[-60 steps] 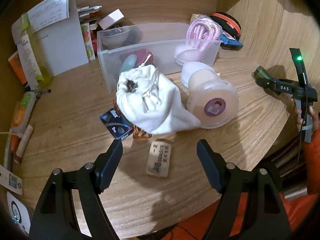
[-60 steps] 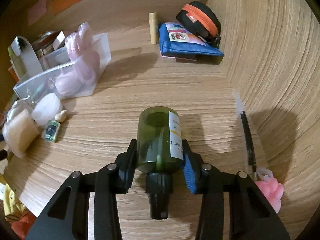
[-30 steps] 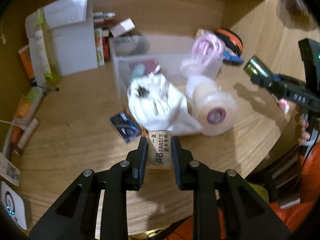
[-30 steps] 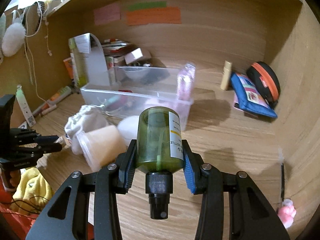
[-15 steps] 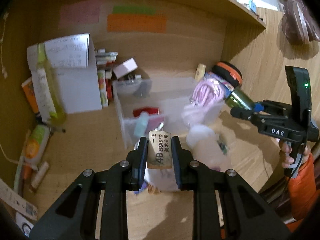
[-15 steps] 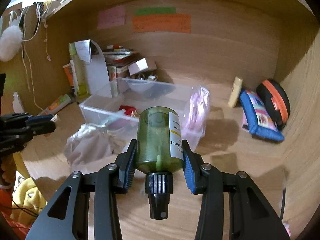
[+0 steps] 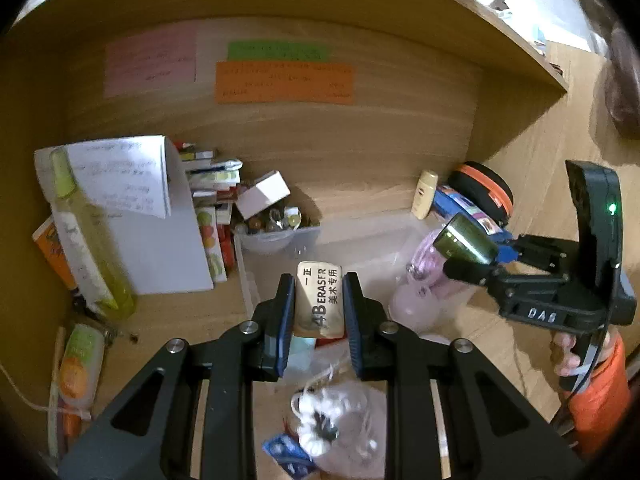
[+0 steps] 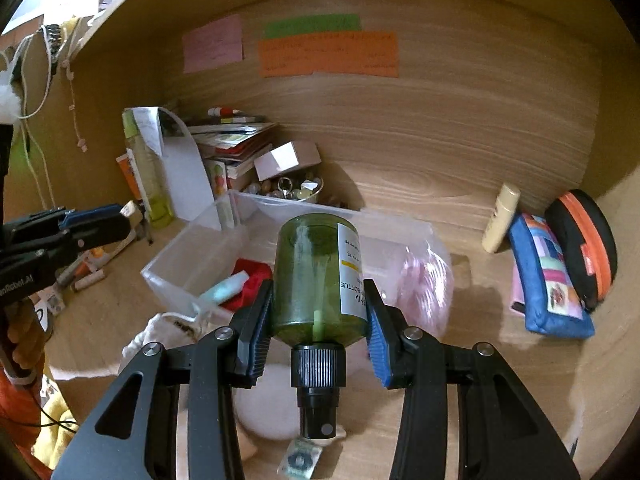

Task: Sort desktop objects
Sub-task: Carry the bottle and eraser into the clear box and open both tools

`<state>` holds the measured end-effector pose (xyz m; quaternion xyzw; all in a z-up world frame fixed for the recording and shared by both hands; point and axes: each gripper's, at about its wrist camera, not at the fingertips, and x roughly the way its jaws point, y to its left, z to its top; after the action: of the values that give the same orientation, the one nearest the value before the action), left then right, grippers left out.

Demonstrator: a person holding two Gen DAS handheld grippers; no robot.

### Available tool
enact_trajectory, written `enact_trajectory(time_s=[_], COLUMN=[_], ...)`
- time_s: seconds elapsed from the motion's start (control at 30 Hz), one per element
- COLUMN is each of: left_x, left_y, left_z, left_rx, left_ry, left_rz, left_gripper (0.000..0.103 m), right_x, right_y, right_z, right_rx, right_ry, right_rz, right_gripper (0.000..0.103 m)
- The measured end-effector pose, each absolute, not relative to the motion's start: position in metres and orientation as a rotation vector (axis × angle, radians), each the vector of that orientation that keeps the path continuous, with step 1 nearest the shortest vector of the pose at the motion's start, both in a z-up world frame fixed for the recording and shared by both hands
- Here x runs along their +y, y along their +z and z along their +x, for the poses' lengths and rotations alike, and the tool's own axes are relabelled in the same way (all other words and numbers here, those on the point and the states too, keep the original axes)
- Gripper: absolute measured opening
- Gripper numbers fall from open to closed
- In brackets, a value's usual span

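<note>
My left gripper point(image 7: 318, 298) is shut on a beige eraser point(image 7: 319, 300) and holds it in the air just before the clear plastic bin point(image 7: 360, 240). My right gripper point(image 8: 319, 312) is shut on a green spray bottle point(image 8: 318, 276), its black nozzle pointing back toward the camera; it hangs over the near side of the same clear bin point(image 8: 192, 256). In the left wrist view the right gripper point(image 7: 500, 258) comes in from the right with the green bottle point(image 7: 464, 240). The left gripper point(image 8: 96, 220) shows at the left of the right wrist view.
The bin holds a red item point(image 8: 252, 280), a pale blue tube point(image 8: 224, 290) and a pink bundle point(image 8: 428, 288). A white drawstring bag point(image 7: 336, 428) lies on the desk near the front. Books and a bowl of beads point(image 8: 288, 188) stand behind; a blue pouch point(image 8: 548, 280) and a black-orange case point(image 8: 584, 244) lie right.
Both grippers rose and moved toward the clear bin with their loads. The left one lifted the eraser off the desk; the drawstring bag now lies below it.
</note>
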<state>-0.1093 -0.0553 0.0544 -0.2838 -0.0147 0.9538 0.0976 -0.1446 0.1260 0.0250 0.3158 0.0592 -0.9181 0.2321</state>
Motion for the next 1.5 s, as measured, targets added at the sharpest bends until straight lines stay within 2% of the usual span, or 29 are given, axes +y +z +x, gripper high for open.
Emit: enact_trajectory(time_s=[0.5, 0.9, 1.5], left_x=[-0.057, -0.057, -0.05], left_y=[0.046, 0.005, -0.025], left_z=[-0.178, -0.231, -0.246], left_rx=[-0.067, -0.129, -0.021], left_ry=[2.804, 2.757, 2.767], left_rz=[-0.959, -1.096, -1.256], left_gripper=[0.023, 0.023, 0.023], right_x=[0.106, 0.1, 0.064], right_y=[0.021, 0.006, -0.017], right_z=[-0.21, -0.229, -0.223], right_rx=[0.16, 0.164, 0.552], right_ry=[-2.501, -2.512, -2.602], right_rz=[0.933, 0.958, 0.945], right_gripper=[0.038, 0.038, 0.038])
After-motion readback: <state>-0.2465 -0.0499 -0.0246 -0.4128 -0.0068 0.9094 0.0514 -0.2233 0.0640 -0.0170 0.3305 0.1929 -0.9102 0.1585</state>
